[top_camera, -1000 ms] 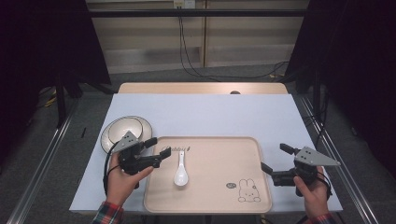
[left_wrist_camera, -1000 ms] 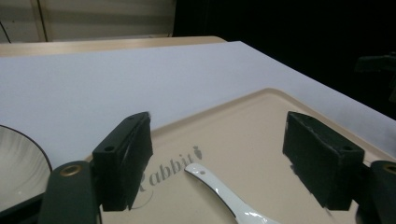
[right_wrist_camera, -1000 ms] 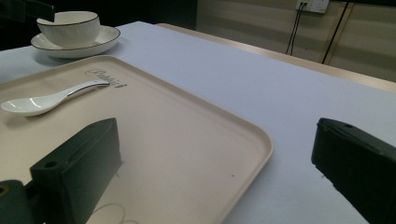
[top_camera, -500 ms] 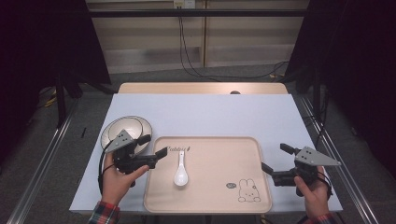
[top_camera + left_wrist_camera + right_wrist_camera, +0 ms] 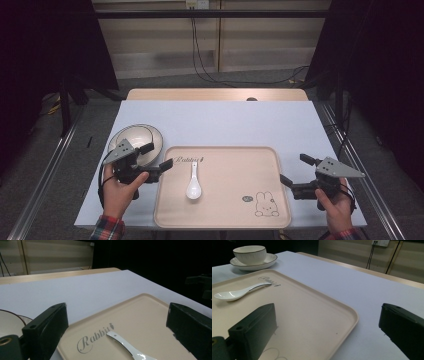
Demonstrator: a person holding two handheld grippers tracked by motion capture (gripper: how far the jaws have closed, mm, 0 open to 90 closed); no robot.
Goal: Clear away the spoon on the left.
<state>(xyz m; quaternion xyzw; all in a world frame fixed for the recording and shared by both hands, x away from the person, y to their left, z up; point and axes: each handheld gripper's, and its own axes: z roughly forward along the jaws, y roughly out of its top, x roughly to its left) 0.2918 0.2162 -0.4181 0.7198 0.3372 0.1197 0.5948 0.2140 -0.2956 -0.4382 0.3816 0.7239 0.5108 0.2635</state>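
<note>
Spoon [image 5: 193,180] lies free on beige tray [image 5: 230,220], near its left side. Left gripper [image 5: 156,156] hovers by tray's left rim, jaws spread, empty, likely lining up. Right gripper [image 5: 296,170] waits beside the right rim, likewise agape.

Lab: dark curtains [image 5: 45,45], railed table [image 5: 215,120]

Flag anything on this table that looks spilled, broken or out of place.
Nothing stands out. The white spoon lies flat on the beige tray, the bowl sits upright on its saucer beside the tray, and no spill shows.
</note>
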